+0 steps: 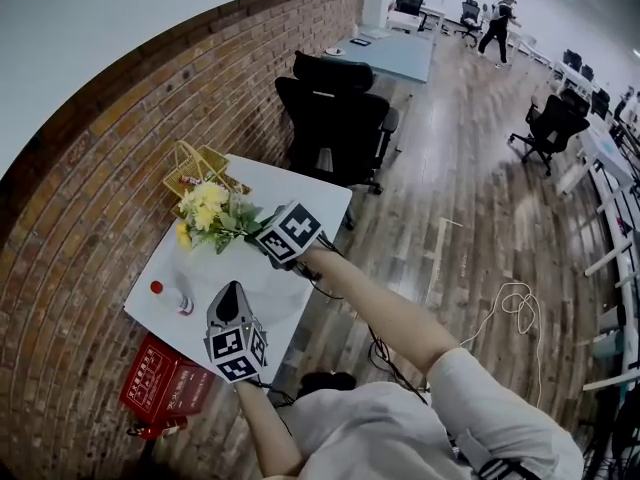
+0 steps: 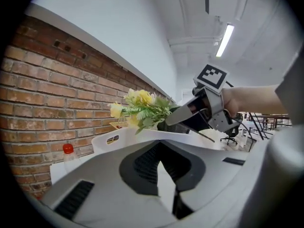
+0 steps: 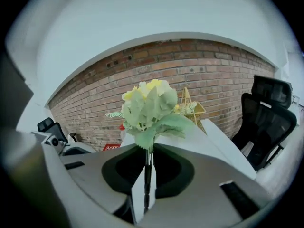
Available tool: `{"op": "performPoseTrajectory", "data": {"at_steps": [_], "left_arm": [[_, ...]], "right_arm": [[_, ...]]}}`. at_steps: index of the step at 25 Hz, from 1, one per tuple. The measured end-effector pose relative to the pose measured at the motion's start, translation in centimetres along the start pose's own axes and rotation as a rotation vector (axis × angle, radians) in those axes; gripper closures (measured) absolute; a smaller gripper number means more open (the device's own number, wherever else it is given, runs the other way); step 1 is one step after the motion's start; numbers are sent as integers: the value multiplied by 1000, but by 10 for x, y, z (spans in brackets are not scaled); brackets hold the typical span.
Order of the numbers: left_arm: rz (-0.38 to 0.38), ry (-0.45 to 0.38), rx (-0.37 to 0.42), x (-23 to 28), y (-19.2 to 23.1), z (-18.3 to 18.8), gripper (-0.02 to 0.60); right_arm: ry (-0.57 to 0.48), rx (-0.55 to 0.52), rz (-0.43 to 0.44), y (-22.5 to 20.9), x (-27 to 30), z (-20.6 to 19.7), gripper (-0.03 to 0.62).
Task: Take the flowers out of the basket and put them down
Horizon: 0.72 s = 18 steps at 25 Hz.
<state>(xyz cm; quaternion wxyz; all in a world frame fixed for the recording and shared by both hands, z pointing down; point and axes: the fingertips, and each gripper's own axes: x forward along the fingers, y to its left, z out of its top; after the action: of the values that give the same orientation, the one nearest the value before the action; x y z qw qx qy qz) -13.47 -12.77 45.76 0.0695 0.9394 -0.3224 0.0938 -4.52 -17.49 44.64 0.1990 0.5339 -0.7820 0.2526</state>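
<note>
A bunch of yellow flowers with green leaves [image 1: 212, 213] hangs in the air above the white table [image 1: 318, 200], in front of the yellow wire basket [image 1: 198, 167]. My right gripper [image 1: 256, 231] is shut on the thin dark stem [image 3: 148, 167], and the blooms [image 3: 148, 103] stand up just beyond the jaws. In the right gripper view the basket [image 3: 191, 109] shows behind the bunch. My left gripper [image 1: 232, 292] hovers over the near part of the table, jaws together and empty. In the left gripper view [image 2: 164, 169] the flowers [image 2: 142, 106] and the right gripper [image 2: 176, 118] sit ahead, above the table.
A clear bottle with a red cap [image 1: 172, 298] stands at the table's near left edge. A red box [image 1: 160, 383] lies on the floor beside the table. A black office chair [image 1: 335, 118] stands behind the table, and a brick wall [image 1: 90, 188] runs along the left.
</note>
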Motion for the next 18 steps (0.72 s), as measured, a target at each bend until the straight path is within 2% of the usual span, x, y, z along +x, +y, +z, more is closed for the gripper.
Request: {"op": "performPoseTrajectory", "data": {"at_steps": [6,10,13,18], "left_arm": [[-37,8,25,-35,-15,-10,557],[-36,25,10,-58,-16,-29,557],[-45,53,7,-74,-20,-42,557],[1,102,39,-109,15,-41,557]], "right_arm": [[-102,-15,-12,43,-42,17,526],[-122,-27,44,80,-56,10,526],[-119,-18,52,95,-67,3,525],[-145,10,86,128,-61,16,526]]}}
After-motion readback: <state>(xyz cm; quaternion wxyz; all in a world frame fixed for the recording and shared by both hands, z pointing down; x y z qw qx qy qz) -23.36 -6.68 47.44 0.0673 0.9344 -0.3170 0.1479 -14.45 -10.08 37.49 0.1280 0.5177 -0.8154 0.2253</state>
